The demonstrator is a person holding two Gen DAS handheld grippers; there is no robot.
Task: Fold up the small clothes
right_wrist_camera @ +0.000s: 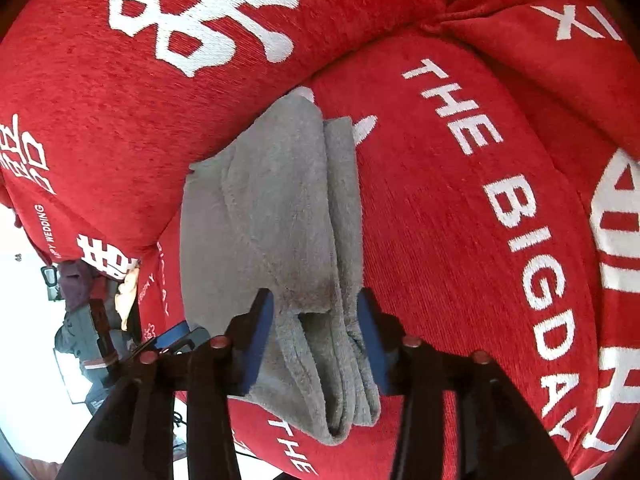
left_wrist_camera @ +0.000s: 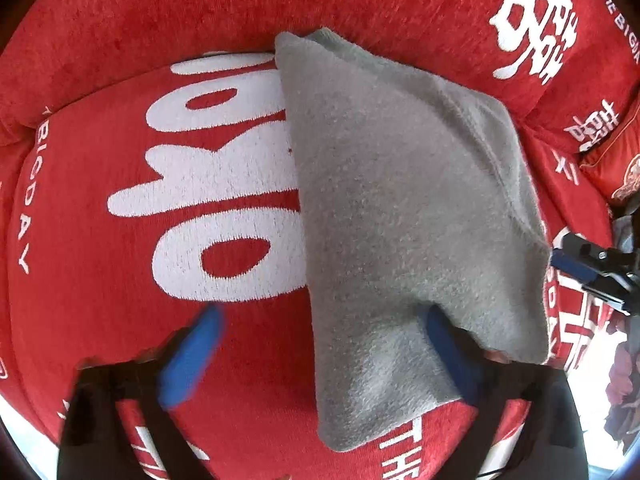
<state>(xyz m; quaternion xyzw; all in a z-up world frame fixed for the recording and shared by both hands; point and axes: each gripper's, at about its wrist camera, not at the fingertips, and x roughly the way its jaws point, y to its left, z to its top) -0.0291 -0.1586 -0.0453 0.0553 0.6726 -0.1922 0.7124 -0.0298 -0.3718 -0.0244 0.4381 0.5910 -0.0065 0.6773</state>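
A folded grey fleece garment [left_wrist_camera: 400, 208] lies on a red seat cushion [left_wrist_camera: 100, 240] with white lettering. My left gripper [left_wrist_camera: 320, 352] is open; its blue left pad [left_wrist_camera: 192, 356] is clear of the cloth and its right pad [left_wrist_camera: 448, 344] sits tucked under a fold at the garment's near corner. In the right wrist view the same garment [right_wrist_camera: 272, 220] shows folded layers. My right gripper [right_wrist_camera: 316, 340] is open, its blue pads [right_wrist_camera: 260, 336] straddling the garment's near end. The right gripper also shows at the edge of the left wrist view [left_wrist_camera: 592, 268].
A red backrest cushion [left_wrist_camera: 200, 8] with white characters rises behind the seat. Another red cushion [right_wrist_camera: 560, 60] sits at the far right. A pile of dark and yellow clothes [right_wrist_camera: 100, 300] lies beyond the sofa's left edge. The floor [right_wrist_camera: 24, 272] is pale.
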